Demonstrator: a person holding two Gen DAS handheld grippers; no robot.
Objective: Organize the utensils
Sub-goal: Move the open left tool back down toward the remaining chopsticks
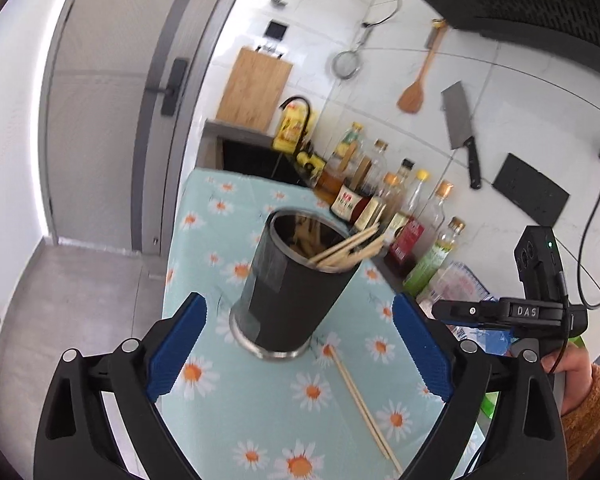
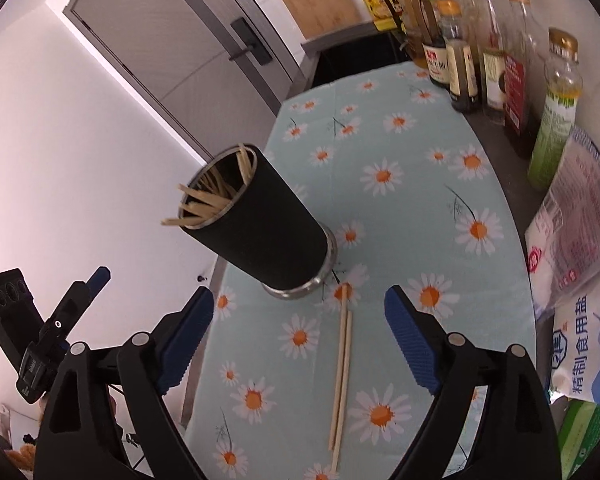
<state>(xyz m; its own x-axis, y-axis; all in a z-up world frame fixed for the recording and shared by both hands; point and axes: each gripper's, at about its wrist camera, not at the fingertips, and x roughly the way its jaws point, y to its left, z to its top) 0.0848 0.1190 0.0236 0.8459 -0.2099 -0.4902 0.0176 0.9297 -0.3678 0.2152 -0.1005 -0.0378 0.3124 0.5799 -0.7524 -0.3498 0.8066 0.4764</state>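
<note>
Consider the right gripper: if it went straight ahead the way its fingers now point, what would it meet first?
Probably the pair of loose chopsticks lying on the daisy cloth, which run up between the open right gripper. Just beyond their far tips stands the black holder. Depth is hard to judge here.

— We saw a pale teal cloth [image 2: 420, 208] printed with white, orange-centred daisies.
— And we noted a black holder [image 2: 268, 232] with a silver rim, pale wooden chopsticks [image 2: 342, 372], and blue pads [image 1: 180, 344] on black grippers.
</note>
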